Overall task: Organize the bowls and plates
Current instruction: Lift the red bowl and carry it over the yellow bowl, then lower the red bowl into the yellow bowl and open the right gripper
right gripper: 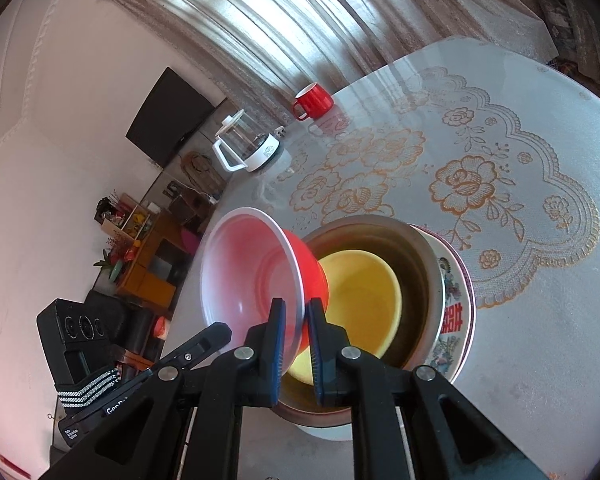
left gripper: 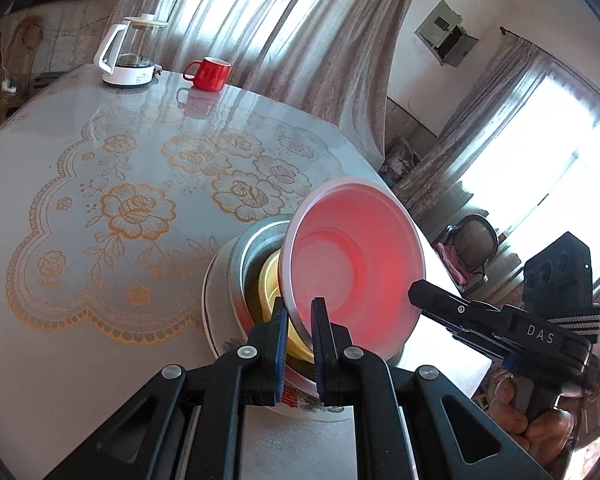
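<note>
A red bowl [left gripper: 356,256] [right gripper: 248,272] with a pale inside hangs tilted on its side, just above a stack. My left gripper [left gripper: 299,308] is shut on its near rim. My right gripper [right gripper: 296,308] is shut on the rim at another spot, and its tip [left gripper: 414,292] shows at the bowl's right edge in the left wrist view. The left gripper [right gripper: 220,330] shows at lower left in the right wrist view. The stack is a yellow bowl [left gripper: 270,280] [right gripper: 360,300] inside a metal bowl [left gripper: 240,264] [right gripper: 416,264] on a flower-patterned plate [left gripper: 220,344] [right gripper: 456,320].
The stack stands near the edge of a round table [left gripper: 80,160] with a glossy floral cover. At the far side stand a red mug [left gripper: 210,74] [right gripper: 314,100] and a white-based glass kettle [left gripper: 130,56] [right gripper: 248,146]. A hand [left gripper: 532,420] holds the right gripper.
</note>
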Action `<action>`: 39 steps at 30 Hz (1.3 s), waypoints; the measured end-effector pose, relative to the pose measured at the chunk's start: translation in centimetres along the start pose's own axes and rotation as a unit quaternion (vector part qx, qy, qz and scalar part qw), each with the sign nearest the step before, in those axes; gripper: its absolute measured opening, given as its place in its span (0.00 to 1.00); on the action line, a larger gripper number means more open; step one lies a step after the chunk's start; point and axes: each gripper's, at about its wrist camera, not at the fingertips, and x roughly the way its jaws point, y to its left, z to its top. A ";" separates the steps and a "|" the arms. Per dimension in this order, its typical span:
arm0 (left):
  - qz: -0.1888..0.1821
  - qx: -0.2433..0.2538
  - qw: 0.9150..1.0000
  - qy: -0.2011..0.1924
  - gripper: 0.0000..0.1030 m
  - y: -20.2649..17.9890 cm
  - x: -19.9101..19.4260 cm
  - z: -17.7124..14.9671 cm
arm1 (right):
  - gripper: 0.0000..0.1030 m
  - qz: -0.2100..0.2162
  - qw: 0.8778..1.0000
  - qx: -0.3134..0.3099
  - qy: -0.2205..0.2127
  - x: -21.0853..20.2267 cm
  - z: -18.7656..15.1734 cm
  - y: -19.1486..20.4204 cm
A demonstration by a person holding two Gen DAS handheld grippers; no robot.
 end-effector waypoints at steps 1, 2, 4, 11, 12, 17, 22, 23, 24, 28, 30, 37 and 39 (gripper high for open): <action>0.000 0.003 1.000 0.003 0.11 -0.2 0.2 -0.1 | 0.11 -0.003 1.000 0.002 0.001 -0.1 -0.1 -0.3; 0.000 0.005 1.000 0.006 0.11 -0.3 0.3 -0.2 | 0.11 -0.004 1.000 0.004 0.002 -0.1 -0.2 -0.6; 0.000 0.005 1.000 0.011 0.11 -0.4 0.7 -0.4 | 0.12 -0.006 1.000 0.011 0.003 -0.3 -0.4 -1.1; 0.003 -0.004 1.000 0.025 0.11 -0.4 1.6 -0.6 | 0.13 -0.013 1.000 0.020 0.008 -0.1 -0.8 -1.9; 0.004 -0.003 1.000 0.027 0.11 -0.4 1.8 -0.6 | 0.16 -0.013 1.000 0.021 0.009 -0.1 -0.8 -2.0; 0.005 -0.008 0.999 0.039 0.11 -0.1 2.2 -0.7 | 0.17 -0.019 1.000 0.021 0.011 0.0 -1.0 -2.1; 0.003 -0.015 0.999 0.046 0.11 0.1 2.5 -0.7 | 0.23 -0.030 0.999 0.024 0.014 0.2 -0.9 -2.3; 0.004 -0.015 0.999 0.046 0.11 0.2 2.5 -0.7 | 0.23 -0.032 0.999 0.020 0.012 0.3 -0.9 -2.2; 0.004 -0.015 0.999 0.045 0.11 0.2 2.5 -0.8 | 0.23 -0.036 0.999 0.016 0.011 0.3 -0.9 -2.2; 0.011 -0.006 0.999 0.040 0.11 0.0 2.4 -0.9 | 0.23 -0.050 0.999 0.007 0.007 0.5 -1.0 -2.0; 0.009 -0.006 0.999 0.042 0.11 0.0 2.4 -0.9 | 0.23 -0.062 0.998 -0.001 0.002 0.5 -1.0 -1.8; -0.003 0.004 0.999 0.050 0.11 -0.4 2.6 -1.1 | 0.23 -0.071 0.997 -0.015 -0.021 -0.2 -1.0 -1.4; -0.001 0.000 0.999 0.049 0.11 -0.3 2.7 -0.9 | 0.23 -0.072 0.997 -0.017 -0.025 -0.3 -0.9 -1.3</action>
